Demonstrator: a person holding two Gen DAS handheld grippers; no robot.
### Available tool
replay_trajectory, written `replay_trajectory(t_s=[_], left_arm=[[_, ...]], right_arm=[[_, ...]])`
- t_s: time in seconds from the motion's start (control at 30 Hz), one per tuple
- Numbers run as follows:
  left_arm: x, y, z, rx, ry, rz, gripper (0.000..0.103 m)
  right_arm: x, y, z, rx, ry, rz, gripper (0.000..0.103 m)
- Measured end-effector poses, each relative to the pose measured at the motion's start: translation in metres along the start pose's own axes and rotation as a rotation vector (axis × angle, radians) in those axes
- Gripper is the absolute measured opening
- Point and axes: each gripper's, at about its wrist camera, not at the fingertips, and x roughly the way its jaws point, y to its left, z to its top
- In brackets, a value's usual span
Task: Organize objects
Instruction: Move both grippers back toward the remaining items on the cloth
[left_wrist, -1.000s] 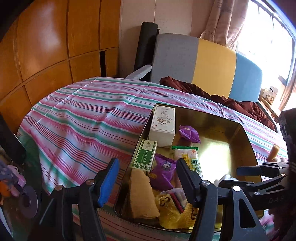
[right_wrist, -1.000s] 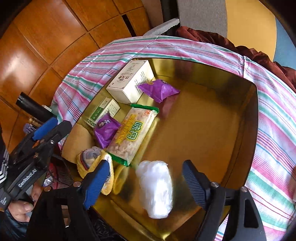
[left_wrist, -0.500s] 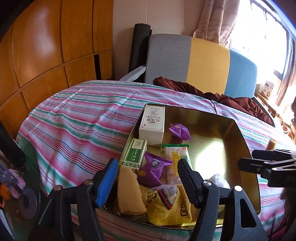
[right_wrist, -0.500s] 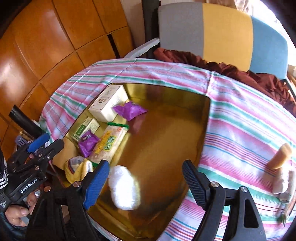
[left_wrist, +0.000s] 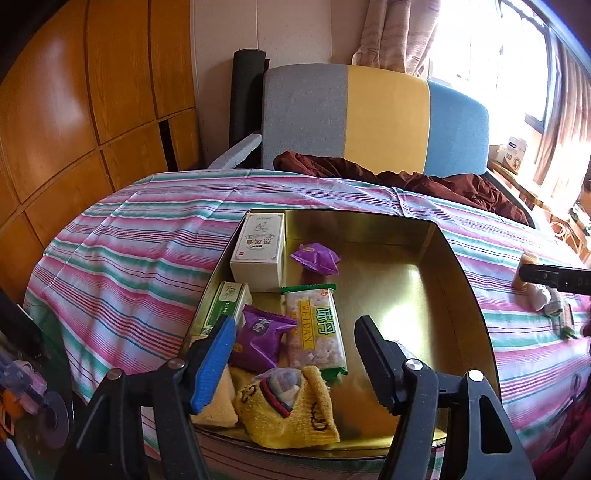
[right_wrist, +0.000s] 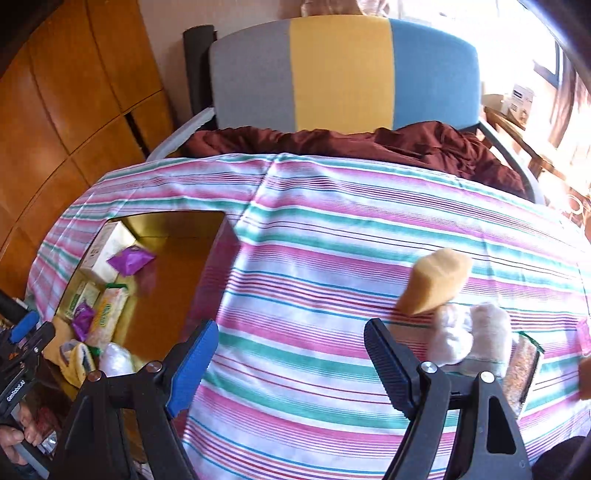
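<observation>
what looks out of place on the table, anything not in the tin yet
A few items lie loose on the striped tablecloth outside the gold tin: a tan sock, two white rolled socks and a snack packet. The open right tongs hang near them, empty.

The left wrist camera is looking forward and down from the near edge of the tray (left_wrist: 461, 280), close above it. The right wrist camera is facing the striped cloth (right_wrist: 332, 229) further right. Both are sharing the tray (right_wrist: 218, 240), cloth (left_wrist: 129, 240) and chair (left_wrist: 376, 122).
</observation>
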Motion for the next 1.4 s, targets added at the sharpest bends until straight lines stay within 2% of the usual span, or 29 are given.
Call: replay_trajectory(t_s=[0.23, 0.33, 0.4, 0.47, 0.53, 0.6, 0.7, 0.83, 1.07, 1.23, 1.4], left_arm=[[-0.001, -0.031, 0.012, 0.072, -0.009, -0.046, 0.069], [-0.001, -0.049, 0.018, 0.103, -0.01, -0.072, 0.069], [-0.001, -0.063, 0.021, 0.122, -0.01, -0.092, 0.069], [-0.001, -0.077, 0.023, 0.142, -0.006, -0.114, 0.069], [0.001, -0.093, 0.024, 0.162, -0.001, -0.142, 0.069], [0.002, -0.109, 0.024, 0.186, 0.005, -0.173, 0.069], [0.001, -0.136, 0.022, 0.223, 0.01, -0.219, 0.069], [0.003, -0.166, 0.018, 0.268, 0.03, -0.272, 0.069], [0.013, -0.212, 0.009, 0.328, 0.073, -0.336, 0.069], [0.031, -0.239, 0.007, 0.332, 0.131, -0.369, 0.068], [0.05, -0.269, 0.01, 0.325, 0.183, -0.416, 0.055]], right_arm=[[-0.008, -0.101, -0.001, 0.168, -0.027, -0.198, 0.083], [-0.011, -0.148, -0.008, 0.297, -0.06, -0.265, 0.083], [-0.012, -0.179, -0.019, 0.435, -0.068, -0.27, 0.083], [-0.015, -0.206, -0.03, 0.594, -0.065, -0.226, 0.083], [-0.023, -0.221, -0.038, 0.686, -0.098, -0.226, 0.083], [-0.026, -0.231, -0.045, 0.744, -0.098, -0.245, 0.083], [-0.024, -0.242, -0.055, 0.829, -0.08, -0.226, 0.083], [-0.024, -0.25, -0.062, 0.88, -0.076, -0.206, 0.083], [-0.025, -0.244, -0.06, 0.86, -0.09, -0.183, 0.083], [-0.024, -0.239, -0.056, 0.832, -0.096, -0.161, 0.083], [-0.025, -0.241, -0.055, 0.844, -0.111, -0.139, 0.083]])
